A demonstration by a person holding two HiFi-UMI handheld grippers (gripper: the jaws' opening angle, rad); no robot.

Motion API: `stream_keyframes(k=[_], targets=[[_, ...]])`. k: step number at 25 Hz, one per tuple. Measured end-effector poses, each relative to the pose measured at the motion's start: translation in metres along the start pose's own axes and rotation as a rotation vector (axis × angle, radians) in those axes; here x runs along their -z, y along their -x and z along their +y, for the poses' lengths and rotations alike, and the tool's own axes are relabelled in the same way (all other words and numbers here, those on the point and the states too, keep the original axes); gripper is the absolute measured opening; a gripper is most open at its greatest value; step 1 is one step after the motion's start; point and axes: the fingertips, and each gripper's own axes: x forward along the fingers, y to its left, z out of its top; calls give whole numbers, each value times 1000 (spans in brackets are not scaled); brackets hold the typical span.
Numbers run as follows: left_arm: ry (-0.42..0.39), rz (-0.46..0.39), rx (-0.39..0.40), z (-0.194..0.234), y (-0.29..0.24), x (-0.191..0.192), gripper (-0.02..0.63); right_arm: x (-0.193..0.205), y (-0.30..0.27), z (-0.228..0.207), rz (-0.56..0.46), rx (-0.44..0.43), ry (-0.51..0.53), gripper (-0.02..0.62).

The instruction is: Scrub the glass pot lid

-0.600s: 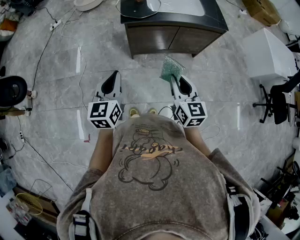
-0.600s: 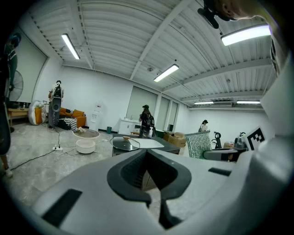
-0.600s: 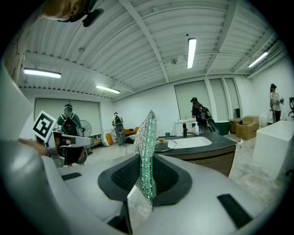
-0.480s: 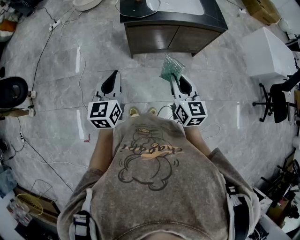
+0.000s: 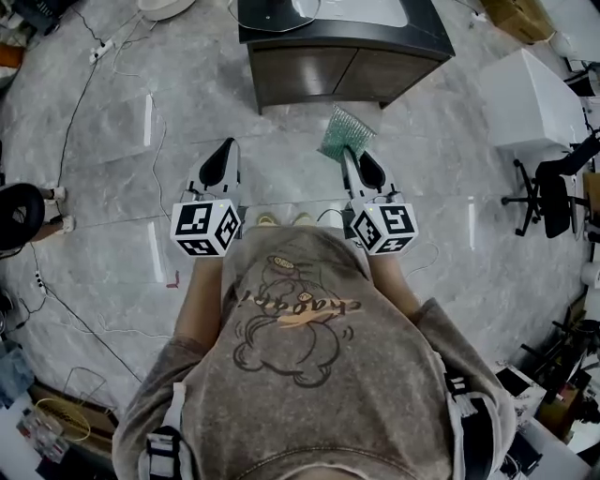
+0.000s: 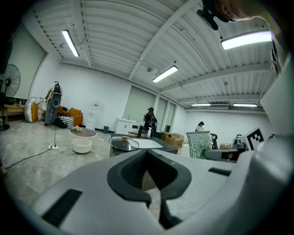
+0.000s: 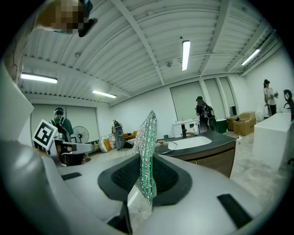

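Observation:
The glass pot lid (image 5: 277, 11) lies flat on the dark counter (image 5: 412, 42), left of the white sink basin (image 5: 370, 11), well ahead of both grippers. It shows too in the left gripper view as the glass lid (image 6: 123, 143) and in the right gripper view as the lid (image 7: 166, 146). My left gripper (image 5: 222, 164) is shut with nothing between its jaws, left gripper (image 6: 149, 172). My right gripper (image 5: 361, 169) is shut on a green glittery scrub pad (image 5: 343, 134), which stands upright between the jaws, scrub pad (image 7: 146, 151). Both grippers are held at waist height over the floor.
The dark cabinet (image 5: 319, 80) stands on a grey marble floor. A white bowl (image 5: 164, 7) and cables (image 5: 103, 84) lie at the far left. A white box (image 5: 530, 103) and a black office chair (image 5: 553, 202) are to the right. People stand in the background (image 7: 200, 110).
The head view has shifted a little, so the floor and cabinet sit slightly differently in frame. Both grippers keep the same stance, and the pad stays in the right one.

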Motion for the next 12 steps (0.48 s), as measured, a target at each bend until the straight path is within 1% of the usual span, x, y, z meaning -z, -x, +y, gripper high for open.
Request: stream_keyframes(k=[2,5,12], targets=[[-6,0,15,4,2,0,9,6,-2,2,-5,15,-22,86],[-20,-1,32,5,-3,-3,9,7,-4,-2,-4,38,-20,86],[-30,10,38,27,-27,-4,9,4,-34,-8,-9,54,-19,86]])
